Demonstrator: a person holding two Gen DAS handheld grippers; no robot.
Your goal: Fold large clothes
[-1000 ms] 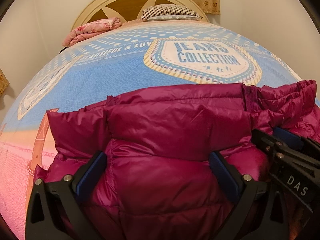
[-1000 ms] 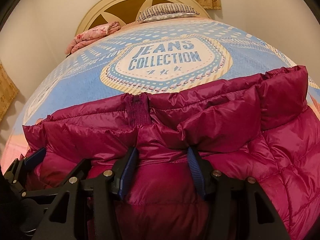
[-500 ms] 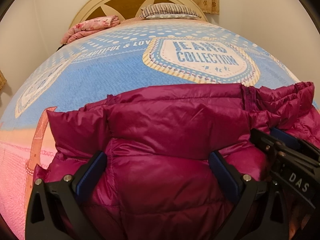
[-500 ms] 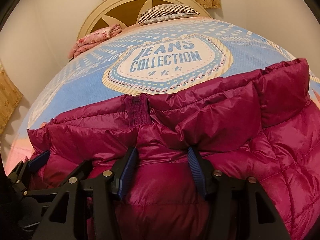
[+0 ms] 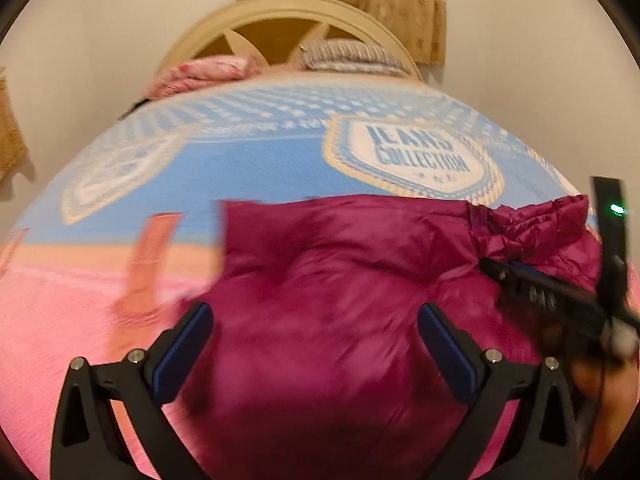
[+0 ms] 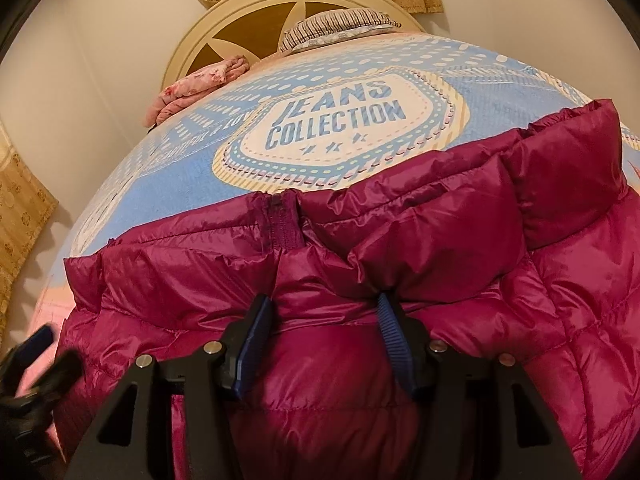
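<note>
1. your left gripper fills the bottom of the left wrist view, its jaws spread wide. the pads sit either side of a mound of the magenta puffer jacket without pinching it, and the picture is smeared with motion blur.
2. your right gripper sits at the bottom centre of the right wrist view. a fold of the jacket just below the collar is bunched between its blue pads, which press on it, and the jaws are opening.
3. the other gripper shows at the edge of each view: the right one at mid right of the left wrist view, the left one blurred at the lower left of the right wrist view.
4. the jacket lies across the near part of the bed, collar and zip top towards the middle of the frame.
5. beyond it the blue bedspread shows a "jeans collection" badge.
6. at the top, a folded pink blanket and a striped pillow lie by the cream headboard.
</note>
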